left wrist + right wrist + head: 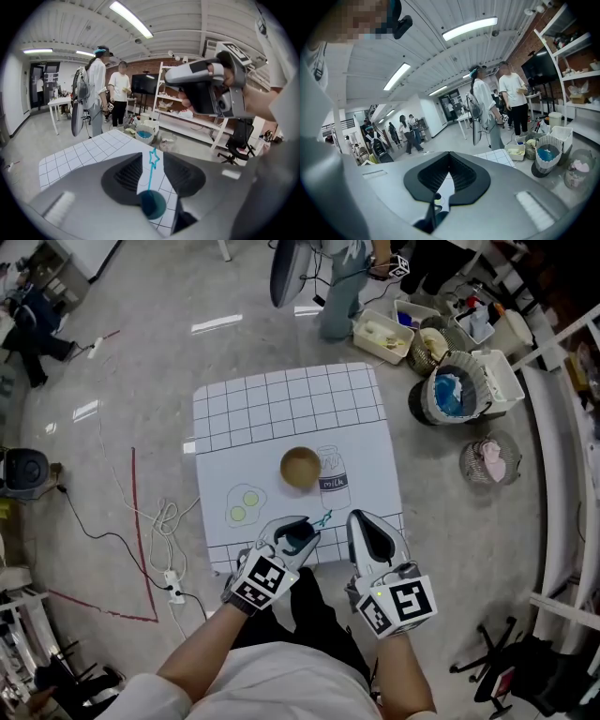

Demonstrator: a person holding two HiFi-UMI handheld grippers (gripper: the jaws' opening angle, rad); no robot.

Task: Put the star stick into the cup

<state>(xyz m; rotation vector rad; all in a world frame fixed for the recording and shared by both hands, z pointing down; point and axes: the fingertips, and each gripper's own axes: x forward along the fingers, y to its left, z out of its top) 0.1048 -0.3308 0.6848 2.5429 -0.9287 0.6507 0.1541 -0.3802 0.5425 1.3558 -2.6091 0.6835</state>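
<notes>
The star stick [151,174] is a thin blue rod with a star outline at its tip and a teal ball at its base. It stands between the jaws of my left gripper [152,171], which is shut on it. From the head view the stick [323,518] pokes out of the left gripper [302,532] toward the right, over the table's near edge. The brown cup [300,468] stands upright at the table's middle, a short way beyond the stick's tip. My right gripper [371,532] hovers beside the left one, shut and empty [449,161].
The small white table [281,399] has a grid pattern and drawings of a fried egg [245,502] and a milk carton [332,478]. Baskets and bins [450,390] crowd the floor at far right. Cables [141,531] trail at left. People stand beyond the table.
</notes>
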